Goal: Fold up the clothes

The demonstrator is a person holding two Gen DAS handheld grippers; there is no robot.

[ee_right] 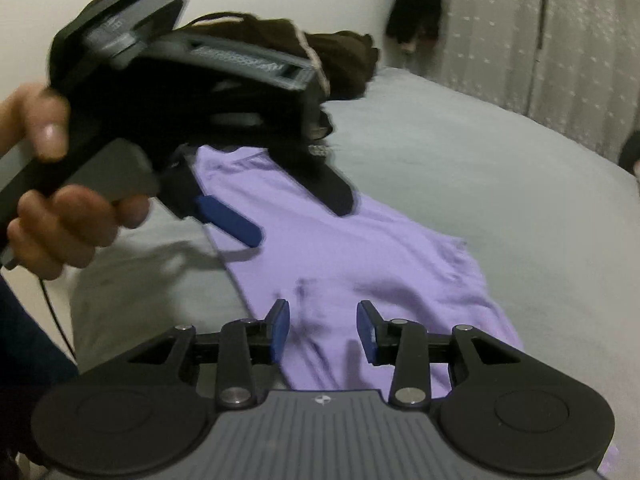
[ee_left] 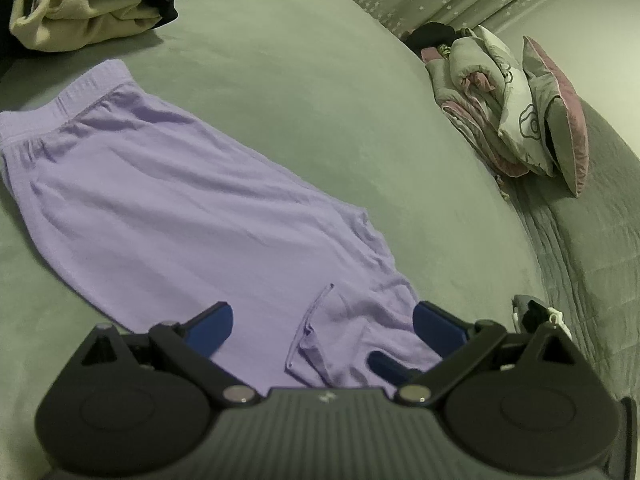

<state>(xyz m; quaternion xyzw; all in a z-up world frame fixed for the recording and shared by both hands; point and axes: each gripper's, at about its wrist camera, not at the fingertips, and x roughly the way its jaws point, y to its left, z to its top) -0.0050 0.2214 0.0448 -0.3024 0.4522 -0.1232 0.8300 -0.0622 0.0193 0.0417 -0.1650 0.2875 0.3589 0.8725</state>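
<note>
Lying flat on the bed (ee_left: 320,92), the lilac garment (ee_left: 168,208) has its waistband (ee_left: 60,100) at the far end and its rumpled hem just under both grippers. The left gripper (ee_left: 324,328) hovers with jaws spread wide, empty; the right gripper (ee_right: 324,332) is also parted, holding nothing. The cloth looks thin, light and limp, so it will likely sag and crease. The hem corners seem the best holds.
</note>
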